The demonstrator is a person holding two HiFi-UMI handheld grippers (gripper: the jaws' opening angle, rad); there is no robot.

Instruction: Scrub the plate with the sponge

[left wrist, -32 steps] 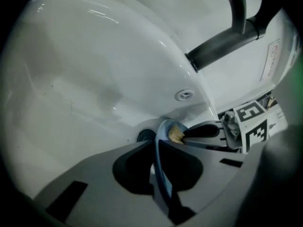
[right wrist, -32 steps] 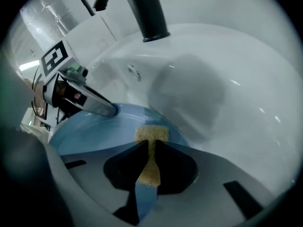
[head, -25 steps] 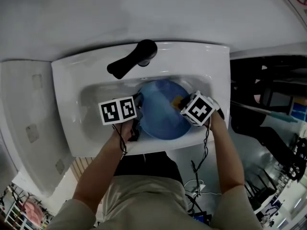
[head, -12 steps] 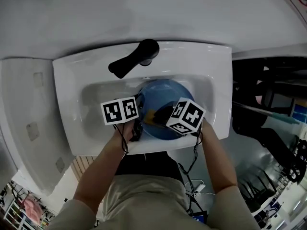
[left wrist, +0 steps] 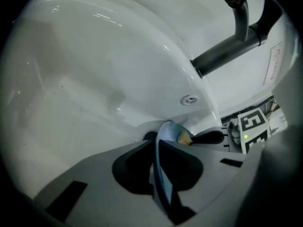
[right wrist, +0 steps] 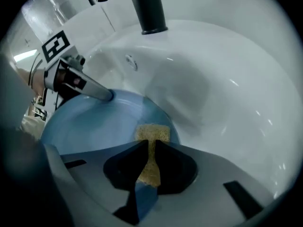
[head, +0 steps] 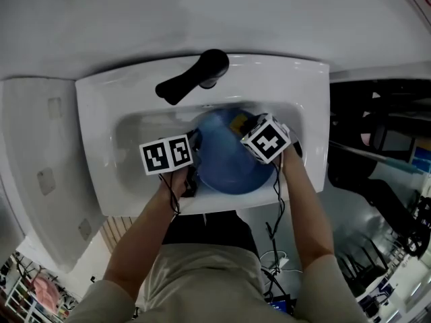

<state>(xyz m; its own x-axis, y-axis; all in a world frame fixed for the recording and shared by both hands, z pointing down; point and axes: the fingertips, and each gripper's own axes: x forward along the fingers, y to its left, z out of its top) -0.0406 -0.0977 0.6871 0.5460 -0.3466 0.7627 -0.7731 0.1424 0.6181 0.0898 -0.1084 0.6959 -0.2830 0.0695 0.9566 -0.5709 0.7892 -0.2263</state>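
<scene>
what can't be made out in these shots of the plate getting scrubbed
Head view: the sponge is almost wholly hidden under the marker cube of the right hand-held gripper.
Head view: the jaws of the left hand-held gripper on the plate rim are covered by its own marker cube.
Left gripper view: the plate is edge-on, so its face does not show.
Right gripper view: the faucet is cut off by the upper edge.

No readable text or numbers, pale sticker (left wrist: 273,65) too blurred to read
</scene>
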